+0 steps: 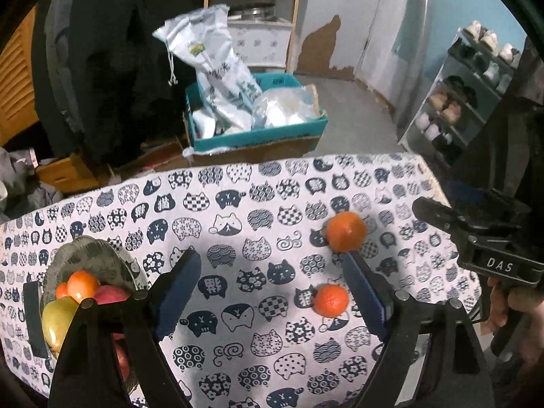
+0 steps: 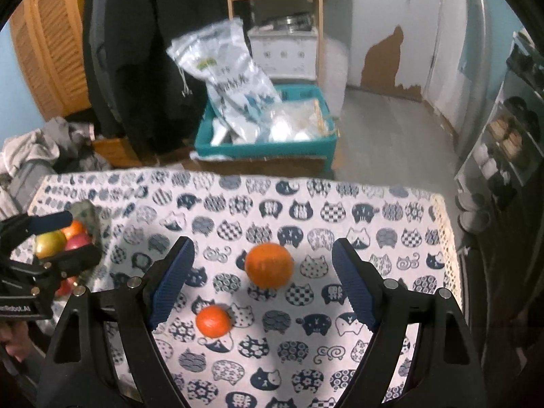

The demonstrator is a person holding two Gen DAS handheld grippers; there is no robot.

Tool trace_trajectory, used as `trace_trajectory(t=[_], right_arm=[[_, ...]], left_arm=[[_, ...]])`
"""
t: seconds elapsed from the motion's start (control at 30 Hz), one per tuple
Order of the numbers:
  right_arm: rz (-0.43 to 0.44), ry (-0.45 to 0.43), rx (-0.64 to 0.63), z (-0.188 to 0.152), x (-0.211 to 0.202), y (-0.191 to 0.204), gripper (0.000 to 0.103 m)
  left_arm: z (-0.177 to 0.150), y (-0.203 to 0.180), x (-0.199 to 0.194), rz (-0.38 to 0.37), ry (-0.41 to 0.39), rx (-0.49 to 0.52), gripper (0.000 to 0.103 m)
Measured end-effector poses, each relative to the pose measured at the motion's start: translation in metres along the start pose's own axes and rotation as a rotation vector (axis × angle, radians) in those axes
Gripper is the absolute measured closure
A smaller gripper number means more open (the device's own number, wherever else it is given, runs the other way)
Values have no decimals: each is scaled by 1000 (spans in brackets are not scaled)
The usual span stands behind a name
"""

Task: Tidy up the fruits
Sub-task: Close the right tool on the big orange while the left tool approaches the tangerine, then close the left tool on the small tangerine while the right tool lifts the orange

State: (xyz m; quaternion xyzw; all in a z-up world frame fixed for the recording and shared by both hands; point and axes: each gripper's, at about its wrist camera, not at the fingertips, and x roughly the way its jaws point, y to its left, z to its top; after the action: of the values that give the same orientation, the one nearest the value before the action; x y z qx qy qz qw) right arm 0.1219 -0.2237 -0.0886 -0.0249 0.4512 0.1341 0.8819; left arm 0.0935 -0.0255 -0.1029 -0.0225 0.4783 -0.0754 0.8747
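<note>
**Two oranges lying loose, both claws apart**

Two oranges are lying on the cat-print tablecloth (image 1: 238,224) in the left wrist view. The bigger orange (image 1: 346,232) is sitting farther away, and the smaller orange (image 1: 330,300) is lying nearer, just beside the inner side of one blue finger pad. The left gripper (image 1: 272,272) is hanging above the cloth with its fingers wide apart and nothing between them. At the left edge a grey bowl (image 1: 85,248) is holding an orange, red apples and a green-yellow apple (image 1: 57,319). The right gripper (image 1: 438,210) is showing at the right edge.

In the right wrist view, the right gripper (image 2: 263,258) is also standing spread wide, holding nothing. The bigger orange (image 2: 269,265) is lying between its fingers, touching neither one. The smaller orange (image 2: 213,321) is resting nearer, close to the blue pad on the left of the picture. The bowl of fruit (image 2: 86,212) is partly hiding behind the left gripper (image 2: 64,234) at the left.
</note>
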Motion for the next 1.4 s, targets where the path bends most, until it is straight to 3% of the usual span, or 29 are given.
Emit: trace_trajectory(t=[0.37, 0.73, 0.97, 1.03, 1.4], right_arm=[[17, 195, 42, -18, 100, -11, 21], [-4, 282, 66, -26, 158, -14, 21], [-9, 313, 47, -33, 174, -8, 22], [5, 315, 44, -34, 176, -7, 35], [-27, 289, 50, -44, 148, -16, 37]], left_arm=[[-3, 16, 66, 50, 109, -1, 16], [-5, 30, 104, 35, 169, -27, 16], [-5, 34, 113, 9, 191, -56, 16], [-6, 31, 113, -1, 194, -53, 16], [-15, -5, 99, -74, 201, 17, 16]])
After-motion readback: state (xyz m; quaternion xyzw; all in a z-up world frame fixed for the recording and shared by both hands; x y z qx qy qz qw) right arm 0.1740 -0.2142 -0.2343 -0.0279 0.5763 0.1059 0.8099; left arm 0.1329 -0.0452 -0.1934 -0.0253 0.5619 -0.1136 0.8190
